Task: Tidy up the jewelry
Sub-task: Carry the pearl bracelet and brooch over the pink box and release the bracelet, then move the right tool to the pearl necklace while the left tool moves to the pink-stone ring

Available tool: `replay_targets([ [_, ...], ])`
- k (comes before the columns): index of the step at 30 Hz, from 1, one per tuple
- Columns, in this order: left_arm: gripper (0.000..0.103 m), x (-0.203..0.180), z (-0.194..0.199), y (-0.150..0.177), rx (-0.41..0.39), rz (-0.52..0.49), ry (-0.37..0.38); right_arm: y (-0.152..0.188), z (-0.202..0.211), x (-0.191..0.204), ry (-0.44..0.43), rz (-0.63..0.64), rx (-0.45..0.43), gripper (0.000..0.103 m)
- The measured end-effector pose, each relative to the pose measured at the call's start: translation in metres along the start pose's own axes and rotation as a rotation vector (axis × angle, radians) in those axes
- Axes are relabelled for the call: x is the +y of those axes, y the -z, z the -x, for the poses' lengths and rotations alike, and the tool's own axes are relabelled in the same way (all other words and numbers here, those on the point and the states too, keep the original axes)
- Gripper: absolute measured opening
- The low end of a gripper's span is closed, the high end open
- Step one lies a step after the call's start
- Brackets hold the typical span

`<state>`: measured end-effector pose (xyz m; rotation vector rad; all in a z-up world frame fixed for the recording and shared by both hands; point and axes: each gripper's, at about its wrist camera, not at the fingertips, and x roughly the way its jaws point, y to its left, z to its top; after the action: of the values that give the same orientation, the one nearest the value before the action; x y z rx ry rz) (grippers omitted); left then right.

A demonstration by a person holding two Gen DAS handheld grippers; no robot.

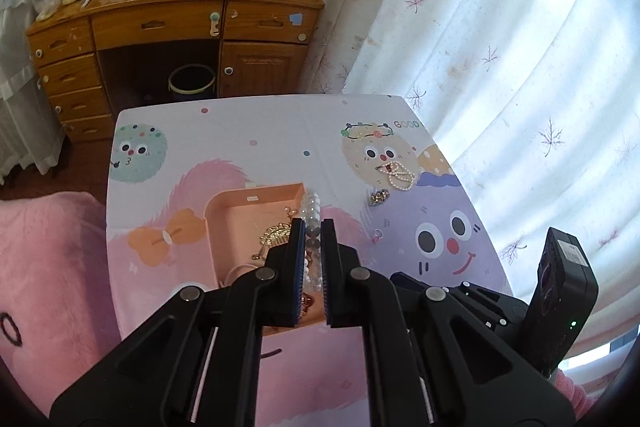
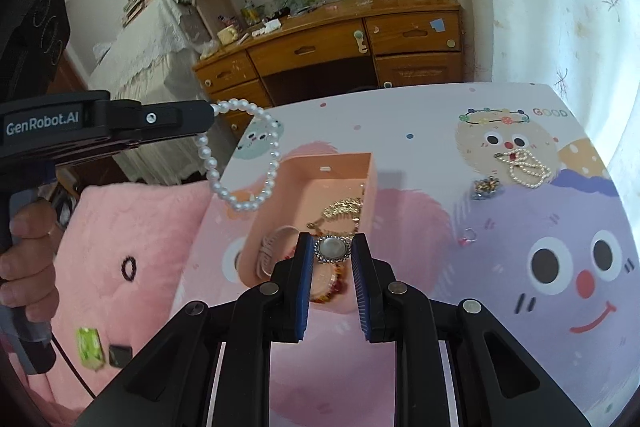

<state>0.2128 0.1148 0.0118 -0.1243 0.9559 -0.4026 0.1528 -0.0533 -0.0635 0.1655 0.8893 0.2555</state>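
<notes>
My left gripper [image 1: 313, 227] is shut on a large-pearl bracelet [image 1: 311, 211] and holds it in the air; in the right wrist view the bracelet [image 2: 272, 163] hangs from the left gripper's tip [image 2: 210, 115], left of and above the box. The open pink jewelry box [image 2: 332, 167] sits on the table and holds gold pieces [image 2: 344, 209] and a pink band [image 2: 270, 247]. My right gripper [image 2: 330, 247] is shut on a round pearl brooch [image 2: 330, 248] with a rhinestone rim, just over the box.
On the cartoon tablecloth [image 2: 520, 307], right of the box, lie a small-pearl necklace [image 2: 526, 167], a rhinestone brooch [image 2: 486, 187] and a small ring [image 2: 468, 237]. A pink plush cushion [image 2: 132, 247] lies left of the table. A wooden desk [image 2: 340, 43] stands behind.
</notes>
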Motion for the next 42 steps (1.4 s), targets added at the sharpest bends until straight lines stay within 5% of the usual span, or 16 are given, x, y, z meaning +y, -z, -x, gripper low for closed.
replay_targets([
  [10,0.005,0.011,-0.014,-0.005,0.031,-0.127,-0.092,0.0,-0.015,0.035,0.019,-0.037,-0.01,0.02],
  [11,0.006,0.012,-0.016,-0.005,0.047,-0.13,-0.087,-0.001,-0.016,0.034,0.031,-0.039,0.001,0.028],
  [12,0.007,0.014,-0.018,-0.005,0.065,-0.125,-0.07,-0.001,-0.018,0.035,0.056,-0.046,0.024,0.051],
  [14,0.03,0.018,-0.018,-0.006,0.081,-0.098,-0.053,0.001,-0.013,0.035,0.061,-0.064,0.03,0.066],
  [16,0.057,0.021,-0.015,-0.005,0.075,-0.078,-0.061,0.002,-0.006,0.03,0.037,-0.076,0.02,0.066],
  [19,0.06,0.023,-0.012,-0.003,0.068,-0.065,-0.077,0.006,0.002,0.018,0.044,-0.109,0.042,0.07],
  [32,0.067,-0.011,-0.034,0.036,0.185,-0.022,-0.094,0.024,0.039,-0.106,0.138,-0.377,0.232,0.077],
  [42,0.068,-0.07,-0.061,0.041,0.211,0.022,-0.121,-0.046,0.052,-0.209,0.179,-0.489,0.347,0.077],
])
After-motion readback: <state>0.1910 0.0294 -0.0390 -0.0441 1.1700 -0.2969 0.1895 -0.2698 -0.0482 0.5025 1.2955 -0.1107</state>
